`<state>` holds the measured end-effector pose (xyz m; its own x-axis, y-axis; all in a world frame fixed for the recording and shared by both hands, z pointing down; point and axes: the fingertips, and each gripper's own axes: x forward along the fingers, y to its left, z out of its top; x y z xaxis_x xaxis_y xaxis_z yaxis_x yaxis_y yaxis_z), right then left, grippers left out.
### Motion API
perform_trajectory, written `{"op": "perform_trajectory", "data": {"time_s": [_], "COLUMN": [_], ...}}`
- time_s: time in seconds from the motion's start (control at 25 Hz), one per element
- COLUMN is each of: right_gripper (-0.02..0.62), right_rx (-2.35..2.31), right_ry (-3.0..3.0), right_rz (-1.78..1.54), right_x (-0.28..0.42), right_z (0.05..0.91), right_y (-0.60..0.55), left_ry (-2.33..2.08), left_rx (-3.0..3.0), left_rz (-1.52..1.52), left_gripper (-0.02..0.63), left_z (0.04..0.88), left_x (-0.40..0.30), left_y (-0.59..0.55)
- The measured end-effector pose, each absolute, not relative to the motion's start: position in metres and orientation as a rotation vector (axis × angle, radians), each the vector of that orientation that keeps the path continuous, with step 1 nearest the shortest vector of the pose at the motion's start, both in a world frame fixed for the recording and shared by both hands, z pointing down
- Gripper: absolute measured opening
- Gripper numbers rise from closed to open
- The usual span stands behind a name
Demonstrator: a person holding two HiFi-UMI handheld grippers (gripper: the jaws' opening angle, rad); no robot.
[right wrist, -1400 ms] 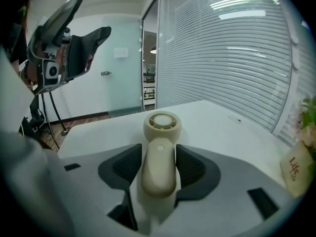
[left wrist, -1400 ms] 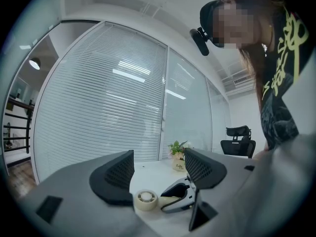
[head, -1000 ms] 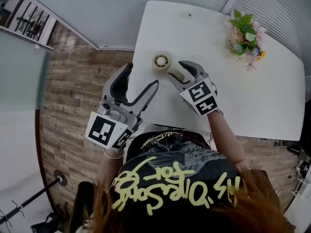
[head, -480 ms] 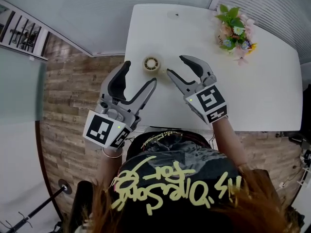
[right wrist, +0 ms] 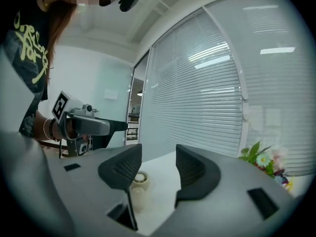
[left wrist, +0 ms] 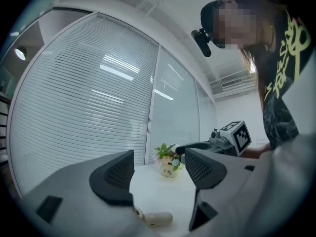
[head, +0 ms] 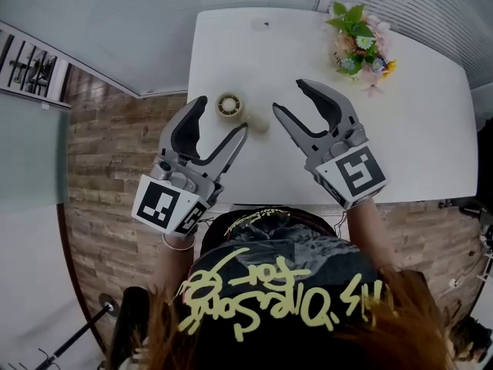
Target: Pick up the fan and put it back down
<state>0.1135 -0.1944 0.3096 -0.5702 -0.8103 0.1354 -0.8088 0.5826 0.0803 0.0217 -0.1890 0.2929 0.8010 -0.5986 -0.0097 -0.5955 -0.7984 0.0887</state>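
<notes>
The fan is small and cream, with a round head and a short handle, and it lies on the white table near the left edge. My left gripper hovers just on the near side of it, jaws open and empty. Lifted above the table right of the fan, my right gripper is also open with nothing between its jaws. In the left gripper view the fan's handle shows below the left gripper. In the right gripper view the fan lies under the right gripper.
A small pot of flowers stands at the table's far right corner, also seen as the flower pot. Wood-plank floor lies left of the table. Slatted blinds line the wall behind.
My right gripper has risen from beside the fan's handle and drawn back toward me, jaws unchanged. The left gripper has shifted slightly. The fan stays lying on the table.
</notes>
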Motion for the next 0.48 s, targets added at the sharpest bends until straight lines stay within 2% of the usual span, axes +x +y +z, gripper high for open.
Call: {"op": "perform_trajectory", "data": {"time_s": [0.48], "right_gripper": [0.201], "right_rx": [1.5], "right_ry": [-2.695], "right_rz": [-0.061], "right_x": [0.156], "right_z": [0.296], "right_y": [-0.185], "left_ry": [-0.899], "left_rx": [2.928], "left_rz": [-0.054], "left_gripper": [0.313], "left_z": [0.294], "left_x": [0.045], "left_y": [-0.193]}}
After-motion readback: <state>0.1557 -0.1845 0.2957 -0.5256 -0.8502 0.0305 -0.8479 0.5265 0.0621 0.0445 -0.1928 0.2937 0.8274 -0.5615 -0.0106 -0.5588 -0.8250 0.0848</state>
